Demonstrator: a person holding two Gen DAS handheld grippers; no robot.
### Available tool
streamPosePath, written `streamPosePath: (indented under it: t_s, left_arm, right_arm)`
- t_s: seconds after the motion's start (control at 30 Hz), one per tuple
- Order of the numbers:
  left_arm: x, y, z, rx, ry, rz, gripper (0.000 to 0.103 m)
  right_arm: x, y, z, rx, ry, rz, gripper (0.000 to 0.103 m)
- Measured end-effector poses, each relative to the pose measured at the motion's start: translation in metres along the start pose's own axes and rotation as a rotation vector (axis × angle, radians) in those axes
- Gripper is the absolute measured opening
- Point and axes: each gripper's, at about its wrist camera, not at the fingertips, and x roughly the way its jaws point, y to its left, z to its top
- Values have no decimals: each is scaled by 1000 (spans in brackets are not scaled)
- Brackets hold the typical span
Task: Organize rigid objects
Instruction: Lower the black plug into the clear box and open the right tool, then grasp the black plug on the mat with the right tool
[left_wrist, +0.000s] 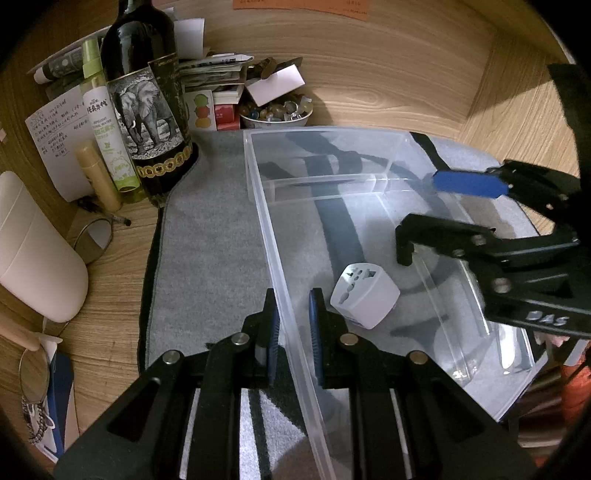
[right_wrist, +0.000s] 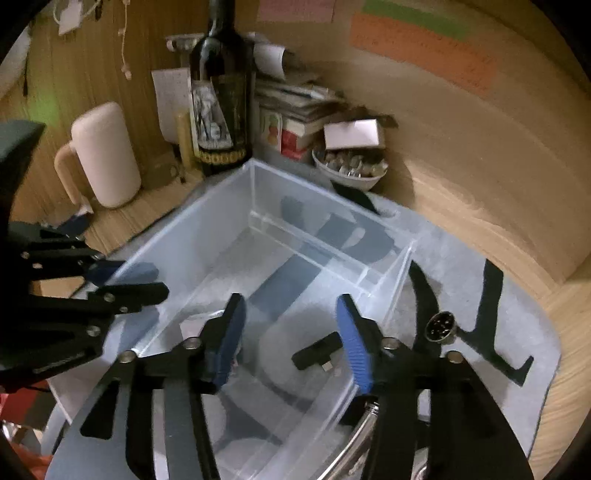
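Observation:
A clear plastic bin (left_wrist: 255, 166) with dividers sits on a grey mat (left_wrist: 207, 240). My left gripper (left_wrist: 294, 325) is shut on the bin's near left wall, one blue pad on each side of it. A white travel adapter (left_wrist: 364, 299) lies inside the bin, just right of that grip. My right gripper (right_wrist: 291, 336) hangs open over the bin (right_wrist: 207, 206). A small black plug piece (right_wrist: 316, 350) lies below and between its fingers, untouched by the pads. The right gripper (left_wrist: 421, 214) also shows in the left wrist view, and the left gripper (right_wrist: 155, 282) in the right wrist view.
A round metal connector (right_wrist: 439, 326) rests on the mat right of the bin. A dark wine bottle (left_wrist: 147, 110), a green spray bottle (left_wrist: 107, 129), a bowl of stones (left_wrist: 275, 110) and stacked papers crowd the back left corner. A pale jug (left_wrist: 37, 251) stands at left.

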Motion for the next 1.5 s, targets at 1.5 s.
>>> streamPosePath:
  t_s: [1.5]
  left_arm:
    - [8,4,-2,-21,38,-3,15]
  right_arm:
    - [41,-87,-59,200,196,52,28]
